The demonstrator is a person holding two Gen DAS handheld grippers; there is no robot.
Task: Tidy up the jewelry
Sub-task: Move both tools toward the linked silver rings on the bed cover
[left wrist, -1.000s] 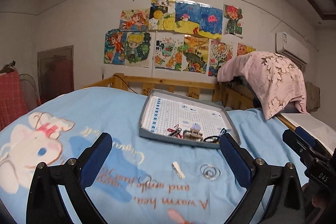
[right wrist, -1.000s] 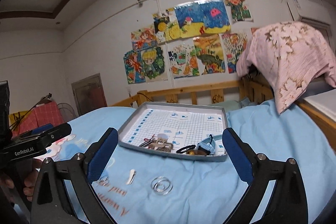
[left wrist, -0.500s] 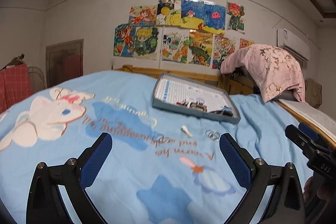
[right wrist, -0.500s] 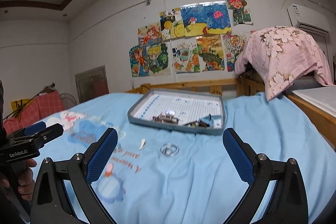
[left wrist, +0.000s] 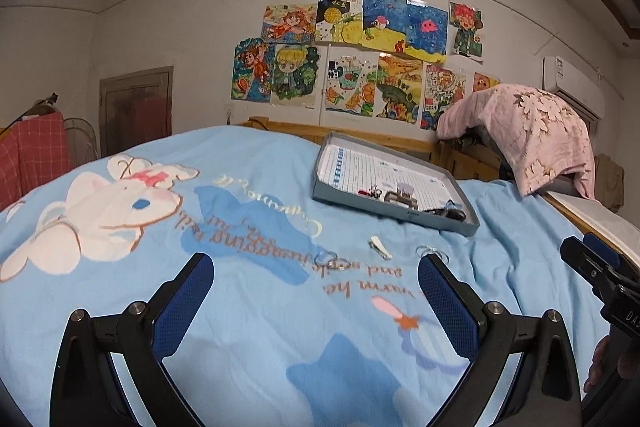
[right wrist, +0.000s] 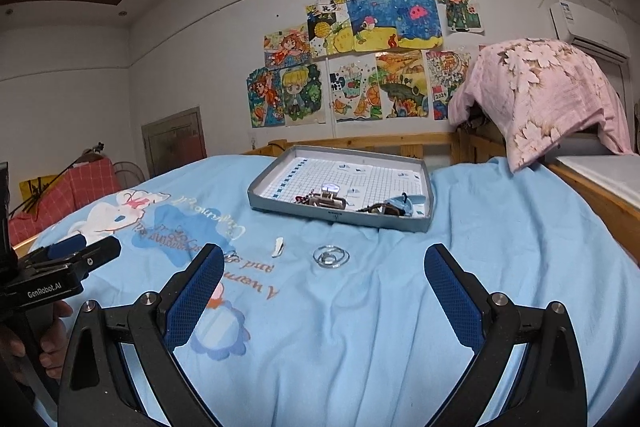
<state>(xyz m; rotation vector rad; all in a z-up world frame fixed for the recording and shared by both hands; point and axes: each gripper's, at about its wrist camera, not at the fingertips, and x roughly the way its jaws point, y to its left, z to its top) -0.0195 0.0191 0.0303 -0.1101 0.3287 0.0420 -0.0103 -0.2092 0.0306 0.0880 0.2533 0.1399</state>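
A grey tray (right wrist: 338,217) with a grid-paper lining lies on the blue bed cover, also in the left wrist view (left wrist: 394,215). Several hair clips and jewelry pieces (right wrist: 326,201) lie at its near edge. On the cover in front of it lie a white clip (right wrist: 279,246) (left wrist: 380,247), clear rings (right wrist: 331,257) (left wrist: 431,251) and another small ring (left wrist: 325,259). My left gripper (left wrist: 316,275) is open and empty, well short of these items. My right gripper (right wrist: 324,267) is open and empty, just short of the clear rings.
The blue bed cover (right wrist: 360,327) with a cartoon rabbit print (left wrist: 104,203) fills the foreground. A wooden bed rail (right wrist: 400,141) runs behind the tray. A pink cloth (right wrist: 552,95) drapes over something at the right. Red checked fabric (left wrist: 28,155) hangs at the left.
Both grippers have drawn back from the tray, which now looks smaller and farther. More bed cover shows in front. Both stay open and empty.
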